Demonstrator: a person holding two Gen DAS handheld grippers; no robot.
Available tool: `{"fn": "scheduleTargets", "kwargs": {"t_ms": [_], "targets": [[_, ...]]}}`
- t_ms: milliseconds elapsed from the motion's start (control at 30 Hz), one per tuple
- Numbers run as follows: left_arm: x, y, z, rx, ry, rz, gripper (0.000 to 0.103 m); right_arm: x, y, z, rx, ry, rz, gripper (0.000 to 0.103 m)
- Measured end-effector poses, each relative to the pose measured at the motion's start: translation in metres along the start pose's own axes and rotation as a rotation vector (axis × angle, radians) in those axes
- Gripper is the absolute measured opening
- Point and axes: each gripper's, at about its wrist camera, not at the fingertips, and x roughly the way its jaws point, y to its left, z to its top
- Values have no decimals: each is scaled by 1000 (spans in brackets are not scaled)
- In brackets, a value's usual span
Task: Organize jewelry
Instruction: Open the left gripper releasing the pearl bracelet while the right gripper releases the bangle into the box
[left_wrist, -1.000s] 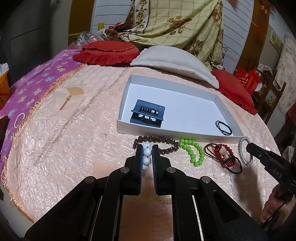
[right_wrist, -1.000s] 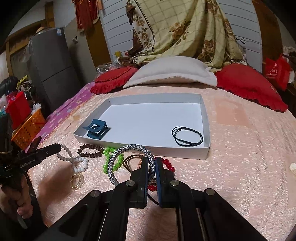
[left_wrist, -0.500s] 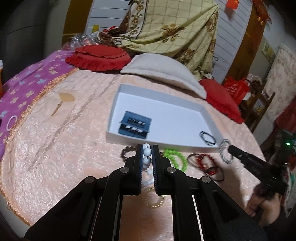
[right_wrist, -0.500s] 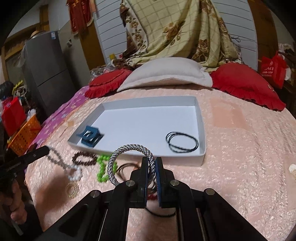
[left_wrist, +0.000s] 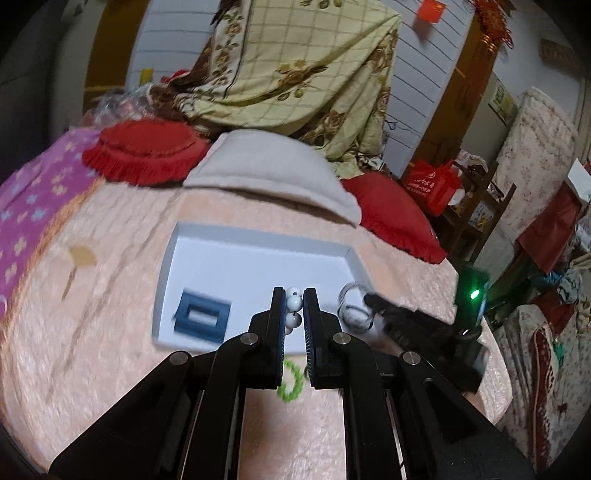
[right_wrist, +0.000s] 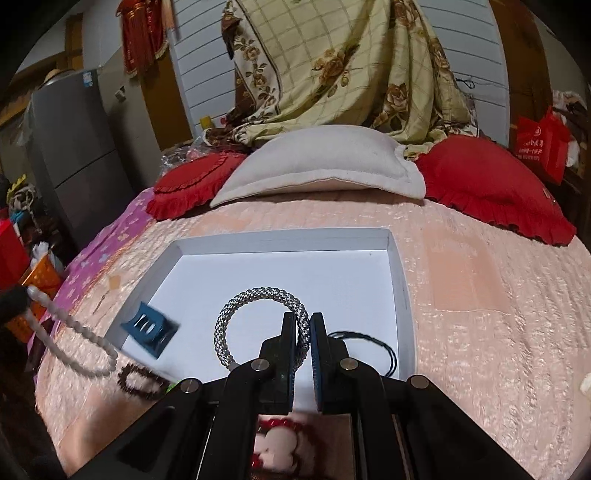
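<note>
My left gripper (left_wrist: 294, 301) is shut on a white bead strand (left_wrist: 294, 303), lifted over the near edge of the white tray (left_wrist: 168, 258). In the right wrist view that strand (right_wrist: 74, 341) hangs in a loop at the left. My right gripper (right_wrist: 303, 325) is shut on a silver braided bracelet (right_wrist: 236, 304), held above the tray floor (right_wrist: 280, 266). A blue hair claw (right_wrist: 149, 328) and a thin black cord loop (right_wrist: 380, 345) lie inside the tray. The right gripper with the silver bracelet (left_wrist: 351, 306) shows blurred in the left wrist view.
On the peach bedspread before the tray lie a brown bead bracelet (right_wrist: 142, 380), a green bead bracelet (left_wrist: 290, 382) and a red bead bracelet (right_wrist: 280, 435). A beige pillow (right_wrist: 325, 162) and red cushions (right_wrist: 491, 181) sit behind the tray. Furniture and bags crowd the right (left_wrist: 432, 184).
The left gripper has risen off the bedspread with the white bead strand and come over the tray's near edge. The right gripper has carried the silver bracelet from the bedspread to above the tray.
</note>
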Motion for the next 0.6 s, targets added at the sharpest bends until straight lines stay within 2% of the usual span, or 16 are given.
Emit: {"fn": "scheduleTargets", "kwargs": {"t_ms": [133,333,500,600], "targets": [[21,-12,26,33,6,5,8,15,-3,7,0,24,9,7],[98,-10,43,56,85,33,8,43,-17,27,21,59,1,7],[144,5,44,56,104,105,8,70,-31,34,44,115,-29,7],[157,26,42,42,114,160,8,83,-43,35,96,157,-50,7]]}}
